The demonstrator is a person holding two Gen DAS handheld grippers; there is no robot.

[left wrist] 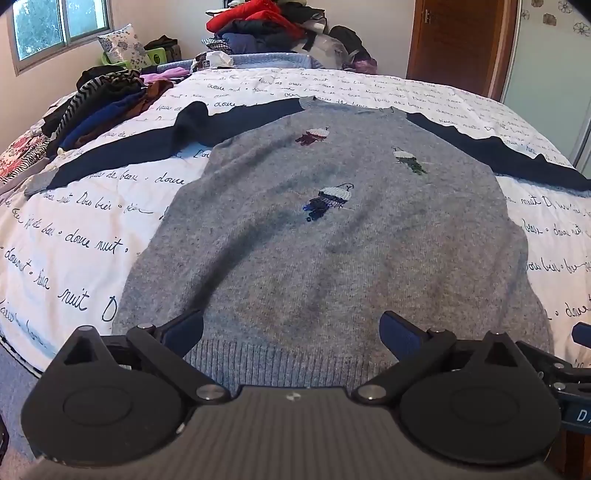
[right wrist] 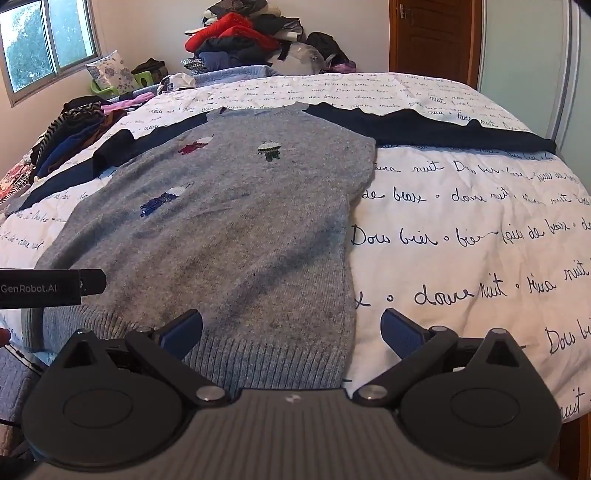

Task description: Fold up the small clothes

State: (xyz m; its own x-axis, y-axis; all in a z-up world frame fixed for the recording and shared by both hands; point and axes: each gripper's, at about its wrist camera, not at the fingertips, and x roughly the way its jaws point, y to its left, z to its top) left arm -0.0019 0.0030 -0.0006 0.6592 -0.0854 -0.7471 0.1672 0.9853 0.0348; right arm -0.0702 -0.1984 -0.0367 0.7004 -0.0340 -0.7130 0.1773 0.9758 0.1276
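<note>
A small grey knit sweater (left wrist: 332, 240) with navy sleeves and three embroidered figures lies flat, front up, on the bed, sleeves spread out to both sides. My left gripper (left wrist: 291, 328) is open and empty, just above the middle of the ribbed hem. In the right wrist view the sweater (right wrist: 229, 236) lies left of centre. My right gripper (right wrist: 291, 328) is open and empty over the hem's right corner, one finger over the knit, the other over the bedspread. The left gripper's body (right wrist: 48, 288) shows at the left edge there.
The white bedspread (right wrist: 461, 229) with black script covers the bed. A stack of folded clothes (left wrist: 99, 107) lies at the far left. A tall heap of clothes (left wrist: 273, 33) stands at the bed's far end. A wooden door (left wrist: 458, 40) is behind.
</note>
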